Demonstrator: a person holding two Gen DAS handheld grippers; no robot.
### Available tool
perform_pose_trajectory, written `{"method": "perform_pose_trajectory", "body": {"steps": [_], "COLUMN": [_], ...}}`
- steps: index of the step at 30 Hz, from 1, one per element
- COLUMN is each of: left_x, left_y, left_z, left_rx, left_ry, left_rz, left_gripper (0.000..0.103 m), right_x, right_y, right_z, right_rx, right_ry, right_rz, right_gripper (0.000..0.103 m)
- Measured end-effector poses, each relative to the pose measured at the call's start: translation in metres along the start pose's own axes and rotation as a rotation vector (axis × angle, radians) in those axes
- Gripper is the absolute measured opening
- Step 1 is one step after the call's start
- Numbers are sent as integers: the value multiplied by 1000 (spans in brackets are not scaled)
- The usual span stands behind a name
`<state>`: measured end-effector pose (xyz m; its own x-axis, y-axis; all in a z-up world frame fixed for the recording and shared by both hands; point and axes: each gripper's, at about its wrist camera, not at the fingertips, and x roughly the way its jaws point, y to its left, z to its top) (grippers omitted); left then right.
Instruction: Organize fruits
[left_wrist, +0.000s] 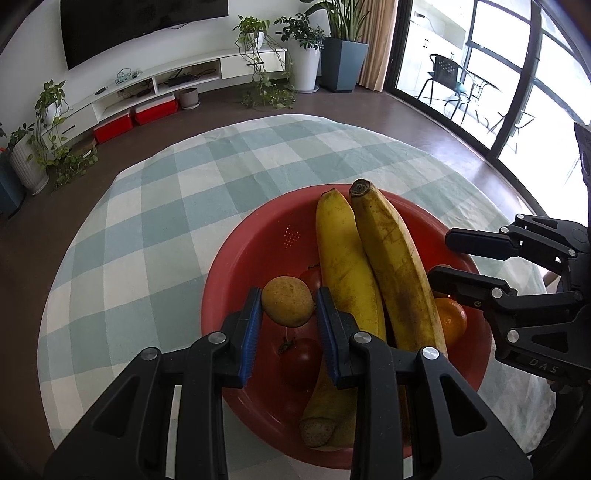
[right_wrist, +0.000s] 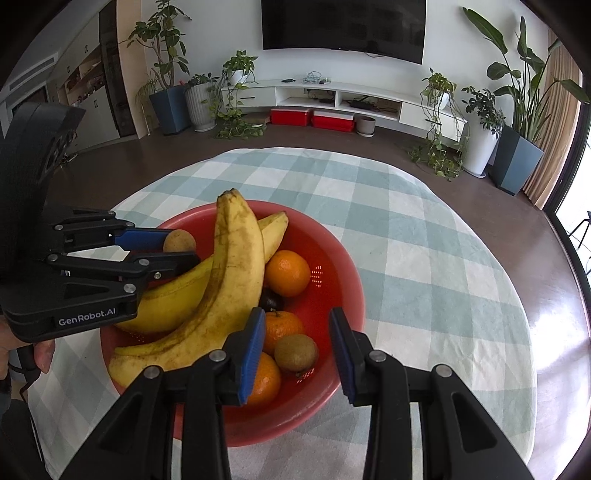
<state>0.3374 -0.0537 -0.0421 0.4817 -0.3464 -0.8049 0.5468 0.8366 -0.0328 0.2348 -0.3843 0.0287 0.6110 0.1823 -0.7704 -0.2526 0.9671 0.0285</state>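
Observation:
A red perforated bowl (left_wrist: 255, 240) (right_wrist: 340, 258) on the checked cloth holds two bananas (left_wrist: 343, 258) (right_wrist: 236, 266), oranges (right_wrist: 288, 273), a red tomato (left_wrist: 301, 360) and a brown kiwi-like fruit (right_wrist: 295, 352). My left gripper (left_wrist: 288, 295) (right_wrist: 183, 245) is shut on a small round yellow-brown fruit (left_wrist: 288, 308) (right_wrist: 180, 240) over the bowl's left side, both blue pads against it. My right gripper (right_wrist: 297, 314) (left_wrist: 441, 256) stands open over the bowl's right side, above the kiwi-like fruit and an orange (right_wrist: 282, 326), pressing on nothing.
The round table wears a green-and-white checked cloth (left_wrist: 155, 221) (right_wrist: 424, 240) with bare room to the left of and beyond the bowl. A hand (right_wrist: 40, 354) grips the left tool. Brown floor, a TV shelf and potted plants lie beyond the table.

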Motion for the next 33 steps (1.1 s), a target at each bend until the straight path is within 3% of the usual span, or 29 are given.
{"method": "perform_pose_trajectory", "body": {"steps": [6, 9, 12, 14, 16, 18, 20, 23, 28, 31, 33], "left_x": [-1, -5, -13, -22, -38, -58, -80, -112, -160, -186, -206], "left_y": [0, 2, 3, 1, -1, -7, -13, -30, -76, -107, -125], "left_z": [-1, -2, -6, -9, -15, -24, -38, -67, -123, -152, -167], "left_rx": [-9, -16, -29, -37, -48, -53, -70, -70, -39, -61, -97], "left_ry": [-5, -14, -33, -56, -94, -148, -205, -277, -342, -383, -427], "left_rz": [7, 30, 26, 37, 24, 33, 36, 70, 155, 269, 366], "left_gripper": [29, 41, 43, 54, 75, 87, 103, 103, 103, 103, 103], "right_x": [-10, -21, -36, -47, -58, -71, -85, -105, -134, -156, -172], "right_y": [-1, -1, 1, 2, 4, 5, 6, 7, 10, 12, 14], "right_z": [-6, -10, -16, -20, -26, -33, -44, -63, -99, -115, -123], "right_rx": [17, 31, 34, 38, 43, 51, 67, 108, 176, 212, 232], "right_ry": [-18, -41, -76, -99, -122, -150, -186, -241, -304, -369, -420], "right_rz": [-4, -2, -4, -4, -6, -8, -7, -4, -16, -54, -78], "right_gripper": [39, 39, 48, 50, 52, 61, 79, 90, 95, 103, 103]}}
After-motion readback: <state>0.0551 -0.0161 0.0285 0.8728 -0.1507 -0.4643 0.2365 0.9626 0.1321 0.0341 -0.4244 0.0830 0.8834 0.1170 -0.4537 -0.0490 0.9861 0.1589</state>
